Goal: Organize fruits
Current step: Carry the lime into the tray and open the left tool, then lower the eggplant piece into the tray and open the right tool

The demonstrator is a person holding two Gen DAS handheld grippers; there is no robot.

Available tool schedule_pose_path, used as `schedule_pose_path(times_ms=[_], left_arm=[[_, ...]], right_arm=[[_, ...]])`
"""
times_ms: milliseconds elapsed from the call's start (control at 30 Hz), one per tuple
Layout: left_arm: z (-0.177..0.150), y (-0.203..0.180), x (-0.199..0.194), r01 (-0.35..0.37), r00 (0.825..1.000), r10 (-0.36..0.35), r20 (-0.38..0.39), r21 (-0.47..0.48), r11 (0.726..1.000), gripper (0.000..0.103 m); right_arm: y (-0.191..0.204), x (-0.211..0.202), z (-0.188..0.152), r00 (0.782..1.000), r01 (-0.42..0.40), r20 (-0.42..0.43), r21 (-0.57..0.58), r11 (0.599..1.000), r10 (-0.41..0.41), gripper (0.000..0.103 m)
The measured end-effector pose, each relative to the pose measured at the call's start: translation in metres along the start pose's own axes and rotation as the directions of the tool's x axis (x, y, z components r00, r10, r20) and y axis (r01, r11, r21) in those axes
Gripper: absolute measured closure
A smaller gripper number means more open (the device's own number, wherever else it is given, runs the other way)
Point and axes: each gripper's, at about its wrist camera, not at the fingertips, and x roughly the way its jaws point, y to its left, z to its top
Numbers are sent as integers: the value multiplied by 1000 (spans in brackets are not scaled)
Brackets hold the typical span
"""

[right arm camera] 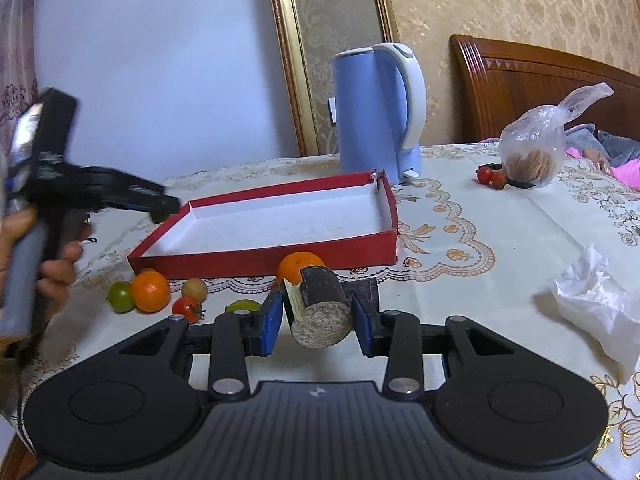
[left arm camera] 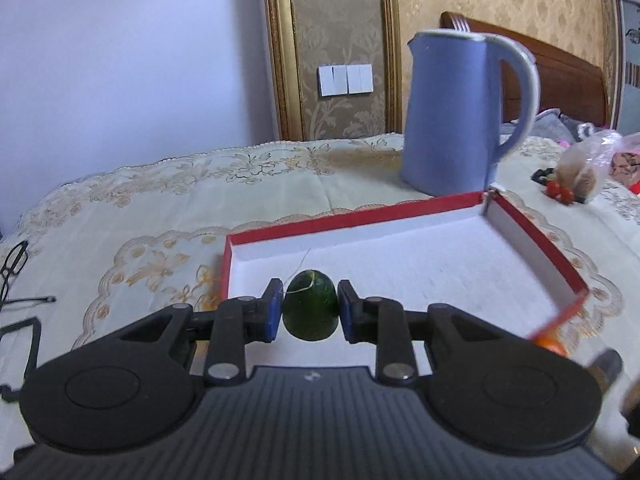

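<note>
My left gripper (left arm camera: 310,310) is shut on a dark green fruit (left arm camera: 310,305) and holds it over the near left part of the red box (left arm camera: 352,216) with a white inside. My right gripper (right arm camera: 316,314) is shut on a short dark sugarcane piece (right arm camera: 322,308) just in front of the red box (right arm camera: 280,258). An orange (right arm camera: 296,266) lies behind the cane piece. On the cloth to the left lie an orange (right arm camera: 151,291), a green fruit (right arm camera: 121,296), a small tomato (right arm camera: 187,309), a tan fruit (right arm camera: 195,289) and a yellow-green fruit (right arm camera: 242,305). The left gripper (right arm camera: 160,206) shows at the box's left end.
A blue kettle (right arm camera: 376,116) stands behind the box. A plastic bag (right arm camera: 534,148) with two small tomatoes (right arm camera: 491,177) beside it sits at the back right. White crumpled tissue (right arm camera: 596,300) lies at the right. Glasses (left arm camera: 12,268) lie at the far left.
</note>
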Motion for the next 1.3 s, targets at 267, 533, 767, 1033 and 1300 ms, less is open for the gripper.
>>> schedule_pose_path(times_ms=[267,533,767,1033,1300], left_arm=[[20,-11,55,-42,998,44,-54,26,999,77],[16,-12,87,-54,990,55,-131,9,999,76],[18,-11,72,-71,994,72,-77,9,997,40],[9,7,26,-90,995,87,-54,-52,995,28],[-29,18,-48,-116,993,118,16,-101,988,9]], right_arm=[[2,-3,-1,1000,-16,2,11,1000,16,66],[5,-5,0,1000,-19,0,9,1000,19,66],[9,0,0,1000,-27,-9,5,1000,27,66],[16,6,5,1000,-26,-6,-20,999,26,66],[27,20,19,999,-32,-1,-78,996,32,66]])
